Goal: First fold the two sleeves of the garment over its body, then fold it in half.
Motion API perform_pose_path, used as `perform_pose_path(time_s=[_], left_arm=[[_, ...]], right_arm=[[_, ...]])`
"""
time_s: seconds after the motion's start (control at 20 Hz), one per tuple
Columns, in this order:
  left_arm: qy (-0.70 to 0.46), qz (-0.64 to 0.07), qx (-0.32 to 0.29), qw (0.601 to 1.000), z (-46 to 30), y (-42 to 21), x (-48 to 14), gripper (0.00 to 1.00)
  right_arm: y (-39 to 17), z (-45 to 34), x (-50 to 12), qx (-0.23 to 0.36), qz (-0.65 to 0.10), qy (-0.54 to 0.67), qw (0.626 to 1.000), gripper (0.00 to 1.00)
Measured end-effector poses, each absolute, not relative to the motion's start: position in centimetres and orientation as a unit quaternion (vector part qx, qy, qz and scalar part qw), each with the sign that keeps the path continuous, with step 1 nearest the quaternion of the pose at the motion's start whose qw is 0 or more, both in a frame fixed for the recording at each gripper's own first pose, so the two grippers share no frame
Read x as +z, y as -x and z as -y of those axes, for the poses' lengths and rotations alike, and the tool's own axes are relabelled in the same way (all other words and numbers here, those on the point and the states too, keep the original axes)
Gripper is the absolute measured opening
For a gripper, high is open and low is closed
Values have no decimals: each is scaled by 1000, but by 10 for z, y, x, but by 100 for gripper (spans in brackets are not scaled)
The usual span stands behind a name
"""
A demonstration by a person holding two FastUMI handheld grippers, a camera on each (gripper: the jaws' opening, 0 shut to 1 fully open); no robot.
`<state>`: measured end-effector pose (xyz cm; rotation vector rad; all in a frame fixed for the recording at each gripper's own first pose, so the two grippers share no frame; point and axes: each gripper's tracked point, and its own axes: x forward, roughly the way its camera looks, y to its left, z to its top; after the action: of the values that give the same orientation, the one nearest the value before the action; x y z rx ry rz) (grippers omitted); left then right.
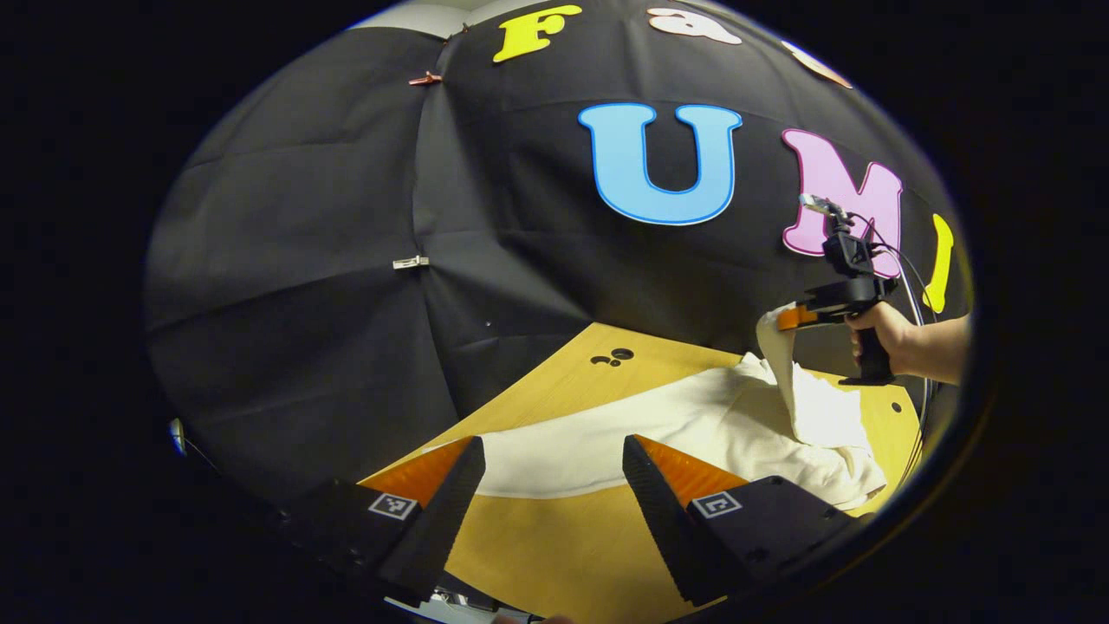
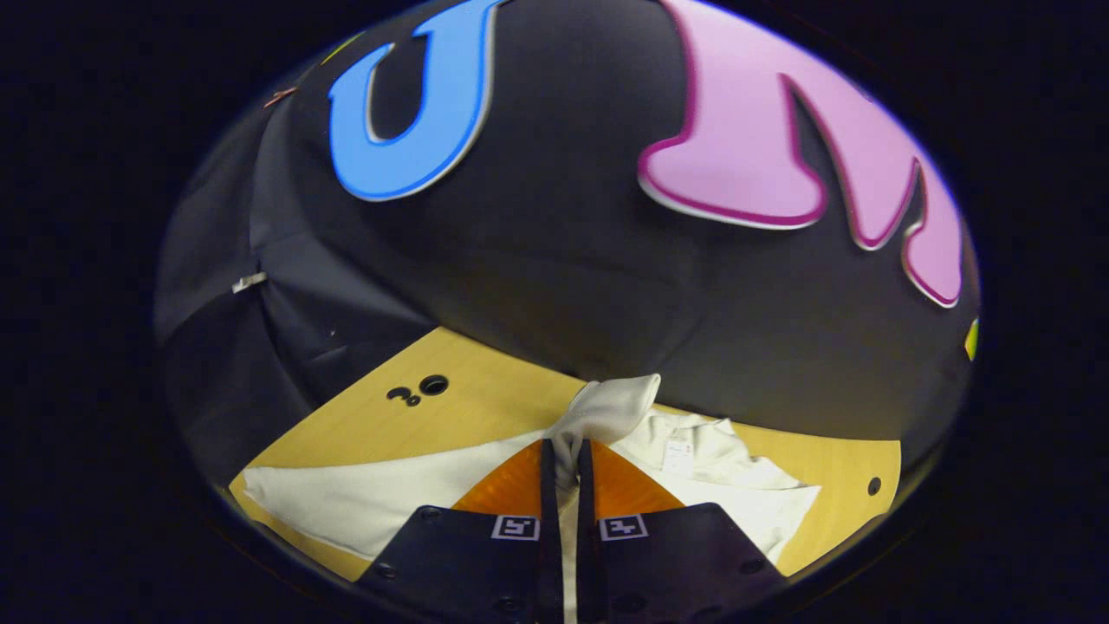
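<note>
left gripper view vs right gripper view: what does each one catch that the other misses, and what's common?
Left gripper view: the right gripper from outside, in the person's hand, lifting a sleeve off the garment; the left gripper open over the table.

Right gripper view: close-up of the right gripper pinching that sleeve, and a small tag on the garment.

Both: white garment on the wooden table, small holes in the tabletop.

Left gripper view: low over worktop (image 1: 554, 537), looking past its jaws toward the wall. Right gripper view: nearer the wall. Both share worktop and garment (image 2: 364, 498).
</note>
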<state>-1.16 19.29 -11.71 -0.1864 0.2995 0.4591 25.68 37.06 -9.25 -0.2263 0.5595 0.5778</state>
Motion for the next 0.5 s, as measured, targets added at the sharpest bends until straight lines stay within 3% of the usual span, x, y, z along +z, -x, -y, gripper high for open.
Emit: perform_pose_path(time_s=[0.25, 0.35, 0.4, 0.45, 0.5], left_arm=[[100, -153, 245, 952, -208, 12, -127, 99], [102, -156, 251, 950, -212, 13, -130, 99], [102, -157, 254, 949, -214, 14, -131, 99], [101, -158, 257, 948, -218, 15, -134, 99], [101, -161, 259, 947, -221, 16, -137, 99]], right_arm=[[-220, -431, -145, 325, -305, 124, 886, 17], [-203, -448, -154, 344, -319, 97, 878, 29], [-200, -451, -155, 346, -317, 94, 878, 48], [-199, -450, -153, 346, -311, 97, 880, 39], [-197, -450, -150, 351, -307, 95, 879, 58]])
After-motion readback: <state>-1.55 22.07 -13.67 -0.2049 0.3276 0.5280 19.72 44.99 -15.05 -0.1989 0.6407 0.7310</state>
